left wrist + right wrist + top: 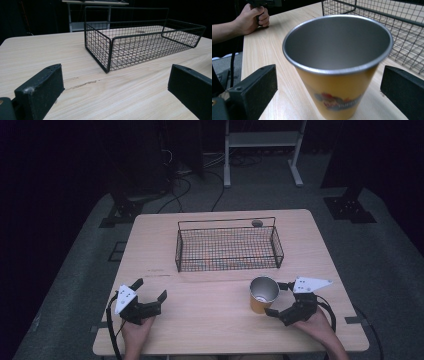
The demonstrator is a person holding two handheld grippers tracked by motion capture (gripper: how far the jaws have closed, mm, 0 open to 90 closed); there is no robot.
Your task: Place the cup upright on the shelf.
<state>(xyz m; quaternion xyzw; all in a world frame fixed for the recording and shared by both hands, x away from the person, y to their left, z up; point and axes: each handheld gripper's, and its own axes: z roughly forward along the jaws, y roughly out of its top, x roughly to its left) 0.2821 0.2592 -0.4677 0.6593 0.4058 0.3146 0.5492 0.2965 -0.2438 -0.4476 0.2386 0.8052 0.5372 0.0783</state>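
Observation:
An orange cup [262, 295] with a bare metal inside stands upright near the table's front right. Its wide rim looms close in the right gripper view, cup [339, 65] between the two black jaws but touching neither. My right gripper [279, 298] is open, level with the cup's right side. A black wire basket [228, 245] sits at the middle back of the table and is empty. My left gripper [149, 289] rests open at the front left, pointed toward the basket [140, 42], nothing between its jaws.
The light wooden table [210, 320] has free room between the two grippers and left of the basket. A small round dark thing [257, 223] lies behind the basket. A white frame stand [262, 150] and cables are on the floor beyond.

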